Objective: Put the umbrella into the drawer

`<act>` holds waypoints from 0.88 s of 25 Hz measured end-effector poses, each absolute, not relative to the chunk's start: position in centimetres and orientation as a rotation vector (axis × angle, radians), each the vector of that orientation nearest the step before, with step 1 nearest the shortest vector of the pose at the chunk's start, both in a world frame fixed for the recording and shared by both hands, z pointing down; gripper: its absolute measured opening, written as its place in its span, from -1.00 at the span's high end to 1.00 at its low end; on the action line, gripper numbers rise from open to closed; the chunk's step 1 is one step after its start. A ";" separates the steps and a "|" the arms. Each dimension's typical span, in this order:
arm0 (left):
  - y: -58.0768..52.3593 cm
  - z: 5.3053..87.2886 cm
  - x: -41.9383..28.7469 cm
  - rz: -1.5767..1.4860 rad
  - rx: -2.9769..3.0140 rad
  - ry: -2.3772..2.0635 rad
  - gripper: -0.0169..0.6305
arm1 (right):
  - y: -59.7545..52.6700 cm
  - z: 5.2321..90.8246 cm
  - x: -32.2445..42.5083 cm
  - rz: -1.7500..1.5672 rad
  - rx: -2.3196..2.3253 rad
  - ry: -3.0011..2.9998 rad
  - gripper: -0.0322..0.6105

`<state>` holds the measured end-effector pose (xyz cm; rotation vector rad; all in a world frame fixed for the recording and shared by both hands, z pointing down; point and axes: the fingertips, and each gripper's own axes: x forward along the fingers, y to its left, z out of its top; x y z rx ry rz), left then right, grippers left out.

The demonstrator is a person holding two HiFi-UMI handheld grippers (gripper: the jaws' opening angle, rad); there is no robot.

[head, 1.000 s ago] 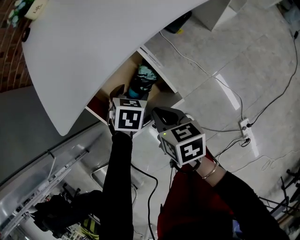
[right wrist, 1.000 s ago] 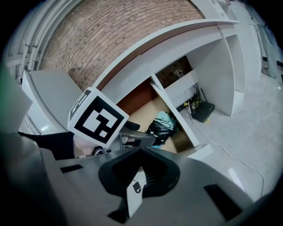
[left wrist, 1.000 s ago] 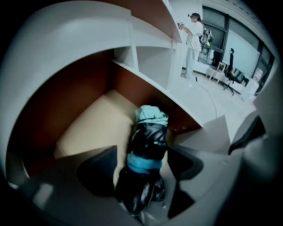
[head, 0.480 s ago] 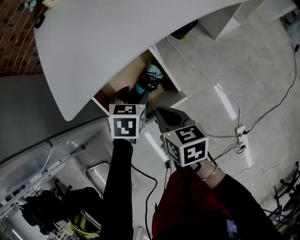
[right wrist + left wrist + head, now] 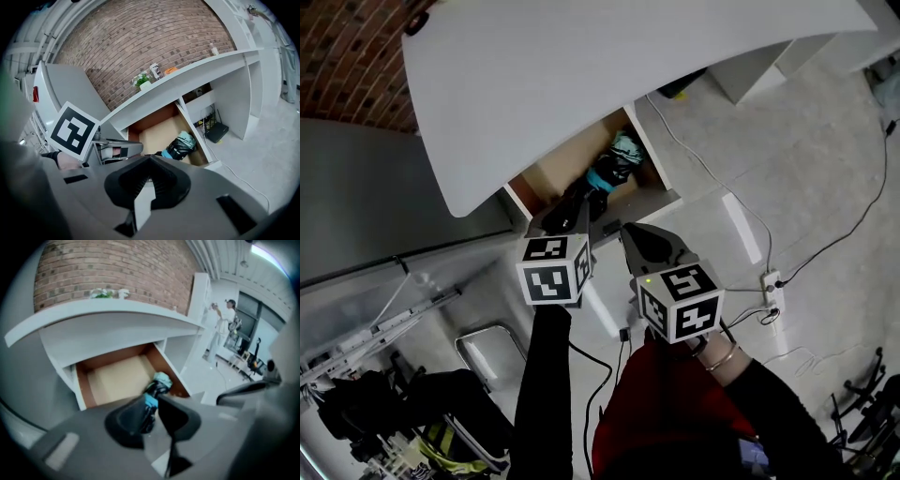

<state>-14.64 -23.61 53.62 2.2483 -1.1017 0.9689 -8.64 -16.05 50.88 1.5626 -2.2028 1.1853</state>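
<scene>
We count two grippers, the left gripper (image 5: pixel 569 211), its jaws just closing with nothing between them, and the right gripper (image 5: pixel 649 246), plus two marker cubes (image 5: pixel 553 272), one on each. At 12 o'clock from them we count one drawer (image 5: pixel 558 169) with one umbrella (image 5: pixel 614 167) in it, under one white desktop (image 5: pixel 609 75). At 3 o'clock of the right gripper, one power strip (image 5: pixel 771 286) on the floor (image 5: pixel 825 169); in the left gripper view, one person (image 5: pixel 221 331) at 2 o'clock.
</scene>
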 end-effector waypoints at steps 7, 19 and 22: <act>-21.0 50.6 -16.7 0.920 2.272 -1.184 0.93 | -14.8 48.1 -9.2 1.091 1.539 -2.240 0.89; -15.9 44.1 -18.8 0.768 2.326 -1.261 0.94 | -12.4 42.3 -9.4 0.896 1.511 -2.307 0.89; -14.7 42.6 -19.6 0.718 2.323 -1.286 0.94 | -11.7 41.2 -9.3 0.851 1.494 -2.332 0.89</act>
